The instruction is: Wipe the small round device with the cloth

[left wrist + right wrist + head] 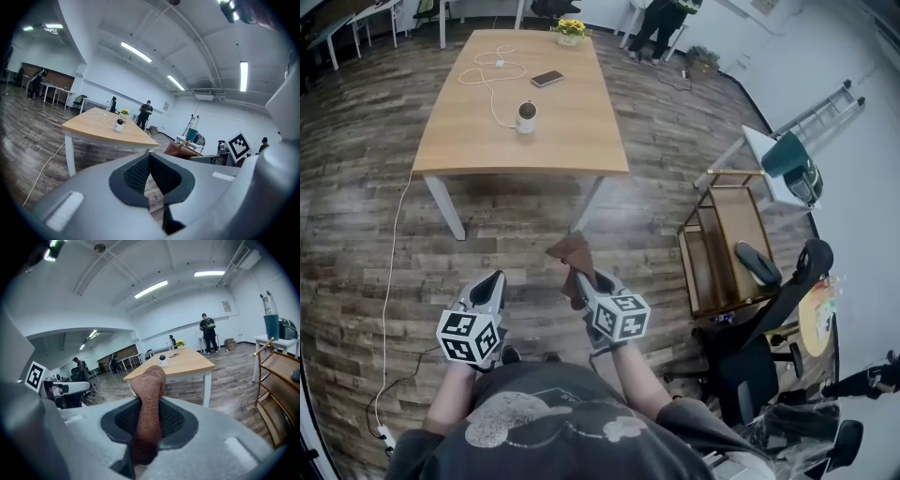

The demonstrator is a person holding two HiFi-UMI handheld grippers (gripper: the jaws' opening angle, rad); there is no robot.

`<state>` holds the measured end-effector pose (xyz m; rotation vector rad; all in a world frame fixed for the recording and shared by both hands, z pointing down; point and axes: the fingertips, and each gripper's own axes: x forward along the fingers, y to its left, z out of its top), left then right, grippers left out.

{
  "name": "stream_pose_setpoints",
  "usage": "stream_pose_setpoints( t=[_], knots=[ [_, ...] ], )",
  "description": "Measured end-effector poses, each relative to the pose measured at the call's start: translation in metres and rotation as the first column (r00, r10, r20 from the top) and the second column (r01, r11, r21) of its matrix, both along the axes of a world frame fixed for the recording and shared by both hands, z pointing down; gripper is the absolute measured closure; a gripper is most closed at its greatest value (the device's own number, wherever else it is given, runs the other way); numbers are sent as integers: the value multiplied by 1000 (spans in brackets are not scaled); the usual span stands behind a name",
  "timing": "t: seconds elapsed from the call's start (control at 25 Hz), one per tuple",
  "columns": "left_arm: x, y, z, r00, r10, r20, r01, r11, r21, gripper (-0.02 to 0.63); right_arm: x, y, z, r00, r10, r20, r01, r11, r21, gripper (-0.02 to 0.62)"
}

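Observation:
A small round white device point(526, 116) stands upright on the wooden table point(572, 141), far ahead of both grippers; it also shows small in the left gripper view point(119, 124) and right gripper view point(162, 361). My right gripper point(584, 278) is shut on a brown cloth point(570, 253), which sticks up between the jaws point(149, 394). The left gripper point(494, 283) is shut with nothing in it point(149, 161). Both hang over the floor, well short of the table.
A white cable point(492, 89), a phone point(547, 79) and yellow flowers point(570, 31) lie on the table. A wooden trolley point(722, 244), office chair point(769, 328) and ladder point(825, 108) stand at the right. A person point(661, 23) stands beyond the table.

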<state>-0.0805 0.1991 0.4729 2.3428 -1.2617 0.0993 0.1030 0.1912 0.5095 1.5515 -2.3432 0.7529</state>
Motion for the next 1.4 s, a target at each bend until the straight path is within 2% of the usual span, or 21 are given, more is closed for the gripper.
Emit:
stream_pose_setpoints(
  t=[0.44,0.64,0.88,1.2,1.4],
  knots=[
    [-54,-25,-1,1000,-10,-12,10,1000,20,588,-31,-14,2,996,91,-1,-91,996,1,520],
    [-70,-34,5,1000,-17,-5,17,1000,7,588,-41,-11,16,996,94,-12,-94,995,-39,520],
    [-71,-53,13,1000,-29,5,29,999,-14,588,-33,-33,30,995,99,-15,-100,992,-71,520],
    [-54,-106,12,998,-55,40,56,998,-13,588,-34,-109,33,999,42,32,-40,997,-61,520],
    [-37,-149,14,996,-63,69,65,998,-27,588,-17,-156,36,998,27,53,-23,997,-69,519]
  ],
)
